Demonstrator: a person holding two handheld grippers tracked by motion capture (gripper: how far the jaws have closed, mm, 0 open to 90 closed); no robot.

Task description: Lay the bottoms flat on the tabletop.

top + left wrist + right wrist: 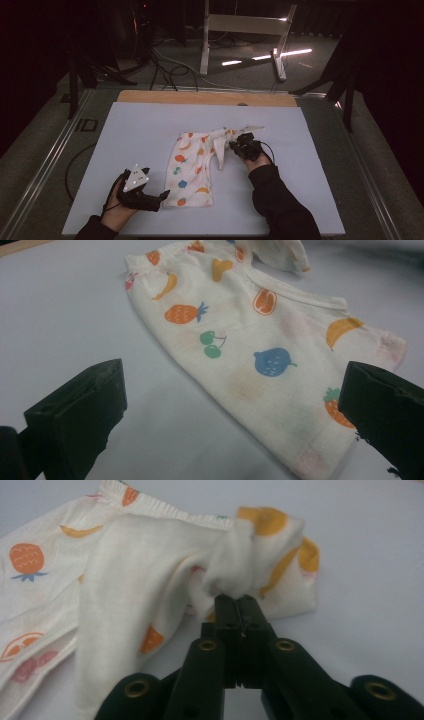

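Note:
A small white garment with a fruit print [192,170] lies in the middle of the pale table sheet [125,135]. Its upper right part is bunched and pulled toward my right gripper [239,145]. In the right gripper view, that gripper [240,600] is shut on a twisted fold of the garment [140,565], its jaws pressed together around the cloth. My left gripper [162,197] rests low by the garment's near left corner. In the left gripper view it [232,385] stands open, jaws wide apart, with the garment [260,340] lying flat ahead and nothing gripped.
A wooden board edge [200,96] runs along the far side of the sheet. Beyond the table stand a white metal frame [240,30] and dark cables [170,70] on the floor. Metal rails [45,160] flank the table.

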